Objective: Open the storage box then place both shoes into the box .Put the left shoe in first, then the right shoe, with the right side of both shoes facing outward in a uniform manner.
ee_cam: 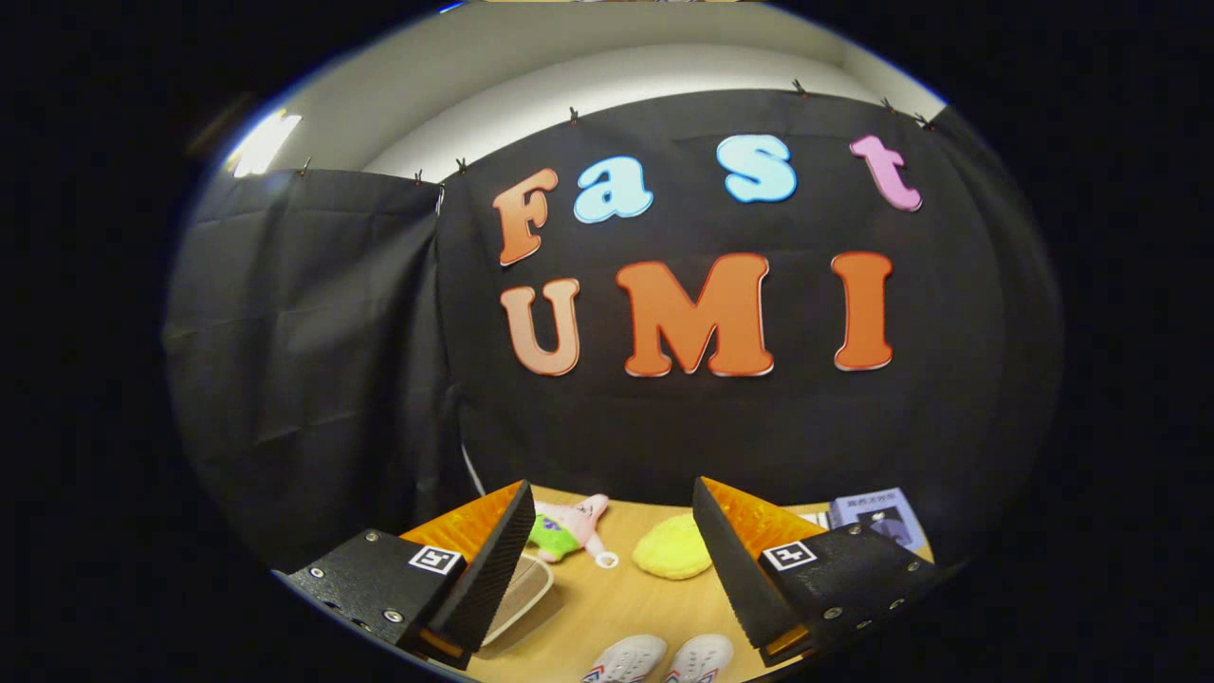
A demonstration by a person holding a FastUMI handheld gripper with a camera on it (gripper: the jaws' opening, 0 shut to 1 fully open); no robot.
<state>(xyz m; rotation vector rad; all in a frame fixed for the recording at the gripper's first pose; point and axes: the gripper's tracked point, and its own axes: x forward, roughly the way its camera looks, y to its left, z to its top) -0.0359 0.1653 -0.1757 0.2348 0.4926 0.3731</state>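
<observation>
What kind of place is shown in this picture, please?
Probably a small recording booth, not a home: black cloth walls clipped up around a wooden table with two white shoes and a plush toy. The hand-held gripper is open above it.

There was a pink star-shaped plush toy (575, 528) with green shorts lying on the wooden table (626, 598), and a yellow fuzzy thing (671, 547) sat just beside it. A blue booklet (877, 515) was off at the table's far corner, near the black cloth wall (332, 360).
</observation>
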